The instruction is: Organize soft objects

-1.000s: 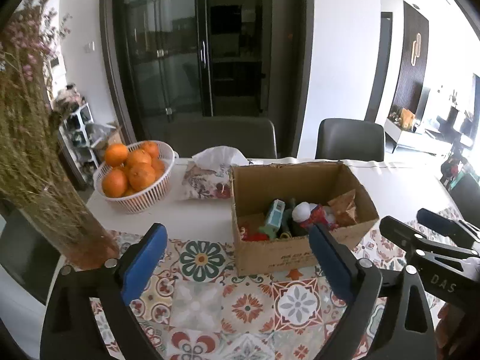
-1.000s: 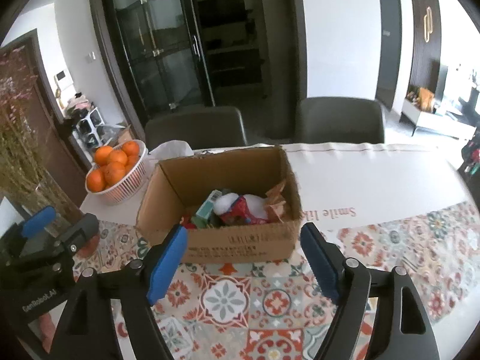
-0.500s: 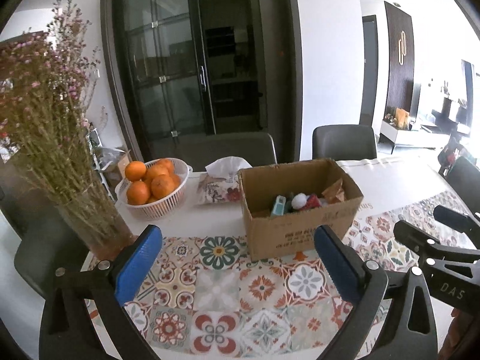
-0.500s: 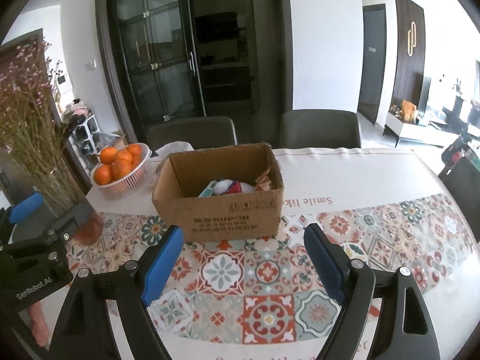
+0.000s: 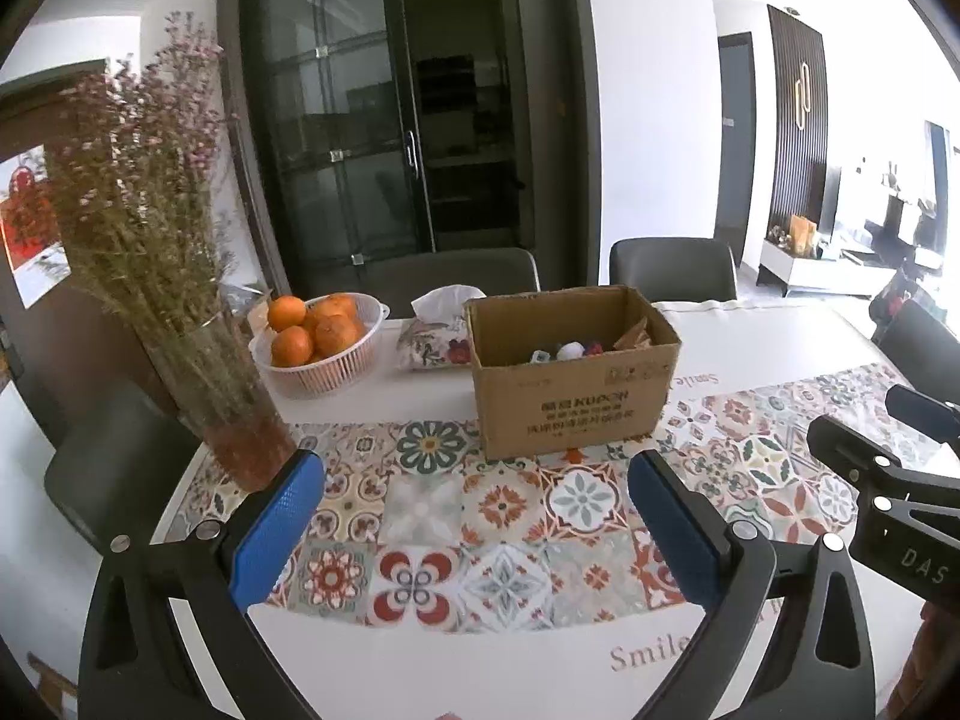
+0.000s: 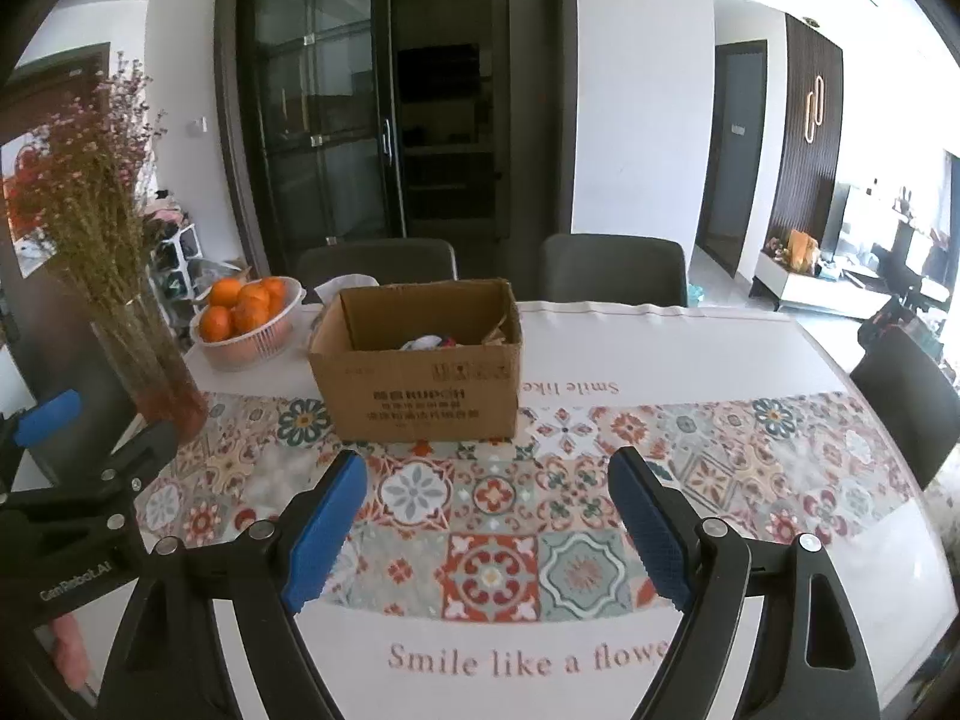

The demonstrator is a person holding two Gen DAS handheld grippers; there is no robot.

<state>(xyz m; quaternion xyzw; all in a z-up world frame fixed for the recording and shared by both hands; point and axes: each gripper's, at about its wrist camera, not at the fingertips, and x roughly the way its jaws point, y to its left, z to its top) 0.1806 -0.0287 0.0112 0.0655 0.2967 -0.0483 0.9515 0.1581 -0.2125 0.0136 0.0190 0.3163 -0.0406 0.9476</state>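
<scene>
A brown cardboard box (image 5: 576, 414) stands open-topped on the patterned tablecloth, a good way beyond both grippers. Inside it lie several small items (image 5: 567, 351), white, red and teal, mostly hidden by the box wall. In the right wrist view the same box (image 6: 420, 402) sits ahead and slightly left, with the items (image 6: 429, 342) just peeking over its rim. My left gripper (image 5: 474, 468) is open wide with only tablecloth between its blue pads. My right gripper (image 6: 486, 462) is open too and holds nothing.
A white basket of oranges (image 5: 318, 354) and a floral tissue pack (image 5: 435, 342) sit behind the box at left. A glass vase of dried flowers (image 5: 234, 420) stands near the table's left edge. Grey chairs (image 5: 672, 267) line the far side, and another chair (image 6: 906, 396) stands at right.
Both grippers have drawn back from the box toward the table's near edge. The box now looks smaller and farther off, and the printed lettering on the cloth has come into view.
</scene>
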